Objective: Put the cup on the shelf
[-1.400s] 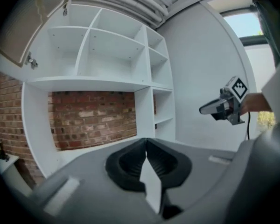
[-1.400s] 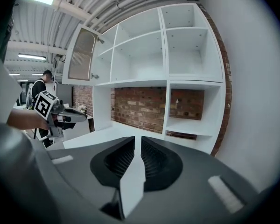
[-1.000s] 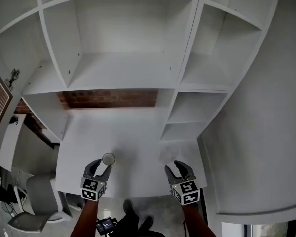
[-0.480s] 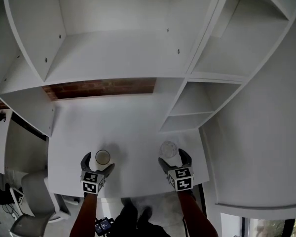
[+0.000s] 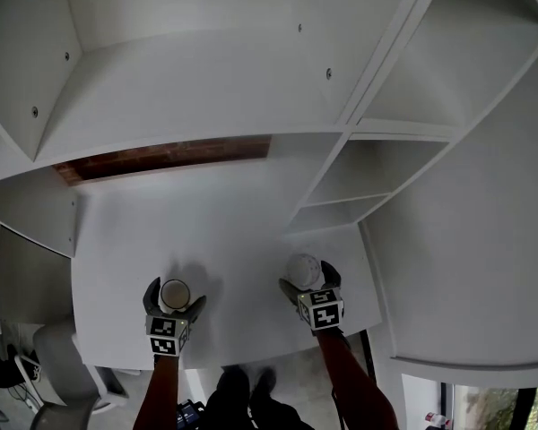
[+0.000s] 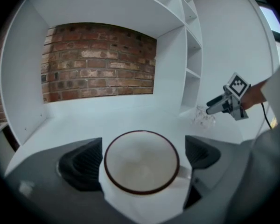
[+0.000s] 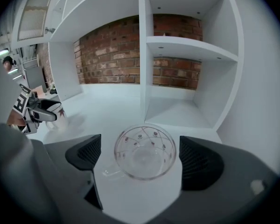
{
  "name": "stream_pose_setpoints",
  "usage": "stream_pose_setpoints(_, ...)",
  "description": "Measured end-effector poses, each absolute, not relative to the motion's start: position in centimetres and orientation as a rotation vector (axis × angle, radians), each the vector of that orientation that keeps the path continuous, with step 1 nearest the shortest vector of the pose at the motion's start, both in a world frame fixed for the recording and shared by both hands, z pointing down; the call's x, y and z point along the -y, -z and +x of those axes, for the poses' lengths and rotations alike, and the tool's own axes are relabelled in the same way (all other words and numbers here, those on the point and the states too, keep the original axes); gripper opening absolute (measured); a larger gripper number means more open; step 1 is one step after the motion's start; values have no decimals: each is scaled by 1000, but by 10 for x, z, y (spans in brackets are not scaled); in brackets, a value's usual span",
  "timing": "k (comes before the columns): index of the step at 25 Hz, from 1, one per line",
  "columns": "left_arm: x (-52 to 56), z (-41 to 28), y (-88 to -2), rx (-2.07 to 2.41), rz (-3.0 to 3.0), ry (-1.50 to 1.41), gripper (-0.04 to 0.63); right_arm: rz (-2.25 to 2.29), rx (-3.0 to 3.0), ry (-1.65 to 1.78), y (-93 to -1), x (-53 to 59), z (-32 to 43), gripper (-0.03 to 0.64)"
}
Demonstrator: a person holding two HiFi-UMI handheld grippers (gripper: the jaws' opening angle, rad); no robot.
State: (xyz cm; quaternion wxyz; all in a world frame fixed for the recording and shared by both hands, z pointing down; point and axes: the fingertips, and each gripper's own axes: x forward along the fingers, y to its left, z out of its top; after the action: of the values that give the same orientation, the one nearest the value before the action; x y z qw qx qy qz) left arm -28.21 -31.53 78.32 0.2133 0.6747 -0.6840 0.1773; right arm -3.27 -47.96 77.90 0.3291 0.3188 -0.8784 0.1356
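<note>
A white cup with a dark rim stands upright on the white desk, between the jaws of my left gripper. Those jaws are opening, and in the left gripper view the cup shows a gap to each pad. A clear glass cup with small dark motifs stands between the jaws of my right gripper. These jaws are opening too, and the right gripper view shows the glass cup free of both pads. The white shelf unit rises behind the desk.
Small open shelf compartments stand at the desk's right end, with a taller one above. A wide shelf board spans the brick-backed recess. The desk's front edge runs just behind both grippers. An office chair stands lower left.
Both grippers' jaws have spread wider and moved forward, so each cup now sits between its jaws. The head view has tilted, so the shelves fill more of the frame.
</note>
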Motion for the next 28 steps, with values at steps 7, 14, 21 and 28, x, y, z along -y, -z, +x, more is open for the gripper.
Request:
stream_pose_setpoints(7,333,-281,-790,1922,1894,-441,540,864,2258,-376,-807,493,-33,514)
stream_pose_setpoints(14,344,-288,-782,1983,1910,-364,428,909,2285,-360,-808,498,-30,469)
stream_pose_setpoints(21,344,-290,-783,1982,1904,-339,426,881,2308,-362,-806,493,-35,466)
stream_pose_setpoints(28,346,-289,-783,1961,1936,-342,426,846,2327,-335,-807,486,-45,466)
